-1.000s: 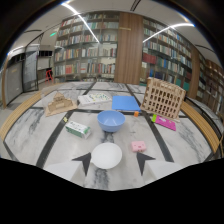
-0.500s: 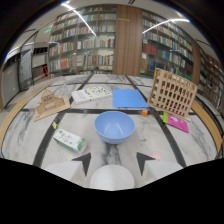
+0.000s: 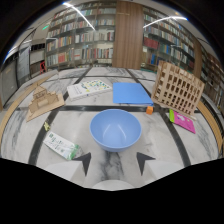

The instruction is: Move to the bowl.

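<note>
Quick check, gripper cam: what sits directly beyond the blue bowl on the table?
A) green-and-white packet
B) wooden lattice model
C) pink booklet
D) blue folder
D: the blue folder lies flat straight past the blue bowl, while the pink booklet and the wooden lattice model lie off to one side and the green-and-white packet to the other. The gripper has its jaws open just short of the bowl.

White object (image 3: 112,184) below claw (image 3: 114,162) mostly hidden, packet (image 3: 61,145) print unreadable

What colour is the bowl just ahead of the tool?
Light blue, plain inside and out. The bowl shows best in the gripper view, just beyond the open tool.
</note>
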